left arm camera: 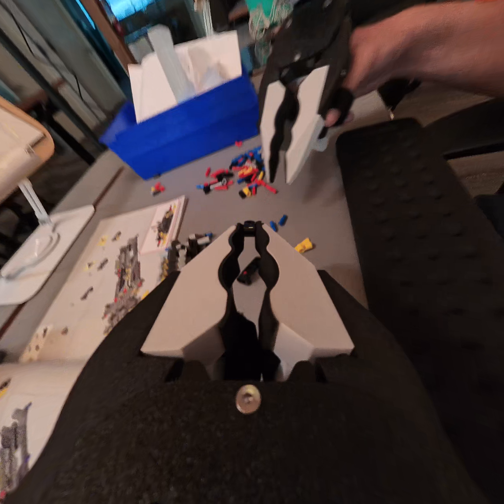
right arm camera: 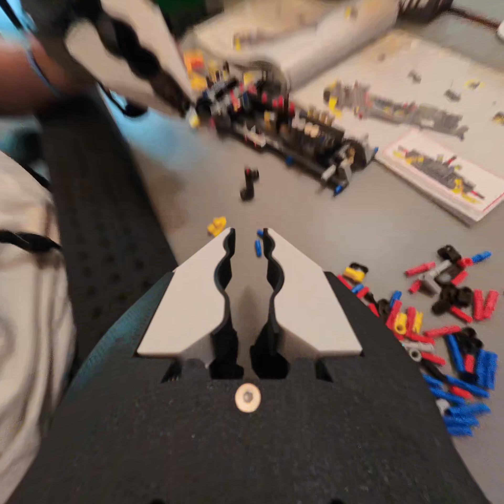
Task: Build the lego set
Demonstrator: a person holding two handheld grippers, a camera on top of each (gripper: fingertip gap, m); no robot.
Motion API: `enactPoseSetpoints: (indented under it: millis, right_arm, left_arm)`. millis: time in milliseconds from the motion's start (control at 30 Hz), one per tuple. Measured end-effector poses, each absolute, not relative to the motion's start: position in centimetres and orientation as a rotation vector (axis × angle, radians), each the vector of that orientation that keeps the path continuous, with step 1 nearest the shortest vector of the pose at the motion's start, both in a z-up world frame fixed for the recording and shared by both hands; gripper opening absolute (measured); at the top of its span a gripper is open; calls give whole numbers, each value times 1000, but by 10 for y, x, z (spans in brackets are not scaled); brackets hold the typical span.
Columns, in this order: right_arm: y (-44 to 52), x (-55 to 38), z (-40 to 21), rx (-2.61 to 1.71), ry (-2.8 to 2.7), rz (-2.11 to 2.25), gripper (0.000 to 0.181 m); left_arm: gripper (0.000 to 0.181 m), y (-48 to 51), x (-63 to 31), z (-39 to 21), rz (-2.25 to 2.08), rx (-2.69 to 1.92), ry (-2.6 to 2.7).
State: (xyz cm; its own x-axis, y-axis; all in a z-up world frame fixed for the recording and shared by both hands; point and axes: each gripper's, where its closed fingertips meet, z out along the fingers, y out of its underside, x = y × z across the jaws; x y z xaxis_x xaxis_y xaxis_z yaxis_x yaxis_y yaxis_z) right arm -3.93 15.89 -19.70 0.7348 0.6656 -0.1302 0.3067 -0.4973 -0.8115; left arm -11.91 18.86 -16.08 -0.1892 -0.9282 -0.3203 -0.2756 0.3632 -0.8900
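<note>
Closest to me, the left gripper [left arm camera: 248,227] pinches a small black lego piece [left arm camera: 248,227] right at its fingertips, the jaws drawn in on it and held above the grey table [left arm camera: 313,207]. Under those fingers another black piece [left arm camera: 248,272] with a red dot lies loose on the tabletop, and a yellow piece [left arm camera: 303,244] sits just to the right of the tips. Two blue pins [left arm camera: 278,221] rest near it.

Over on the other side, the right gripper [right arm camera: 248,230] hangs with its jaws apart and nothing between them. Beside its right fingertip lie those blue pins [right arm camera: 258,242], and the yellow piece [right arm camera: 216,225] lies just off its left one. A scatter of red, blue and black pins [right arm camera: 447,327] spreads across the table to its right.

Farther off, the half-built black model [right arm camera: 286,128] stretches across the table, next to an open instruction booklet [right arm camera: 441,174] and large printed sheets [left arm camera: 90,272]. A blue bin [left arm camera: 185,131] with white inserts stands at the far end. A dark perforated mat [left arm camera: 414,245] runs along the table's edge, close to the person's hand [left arm camera: 409,51].
</note>
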Motion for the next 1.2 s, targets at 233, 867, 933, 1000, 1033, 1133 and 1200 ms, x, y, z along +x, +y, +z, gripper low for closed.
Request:
enactPoseSetpoints:
  millis: [233, 867, 933, 1000, 1033, 1133, 1200]
  right_arm:
    - [162, -39, -241, -2209, -846, 342, 10]
    - [195, -83, -199, -2112, -847, 585, 3]
    - [205, -100, -164, -1901, -735, 696, 3]
    - [211, -108, -148, -1779, -680, 682, 4]
    - [214, -111, -145, -1749, -642, 692, 4]
    - [220, -119, -137, -1690, -512, 796, 3]
    - [223, -117, -128, -1641, -413, 875, 4]
  left_arm:
    - [6, 208, -117, -194, -793, -1303, 1717]
    - [6, 204, -111, -195, -943, -1373, 1660]
    - [7, 210, -110, -181, -1054, -1418, 1549]
    - [7, 215, -111, -169, -1166, -1459, 1454]
    - [7, 217, -112, -165, -1214, -1472, 1423]
    - [7, 219, -114, -153, -1323, -1478, 1358]
    - [7, 218, -115, -149, -1335, -1459, 1352]
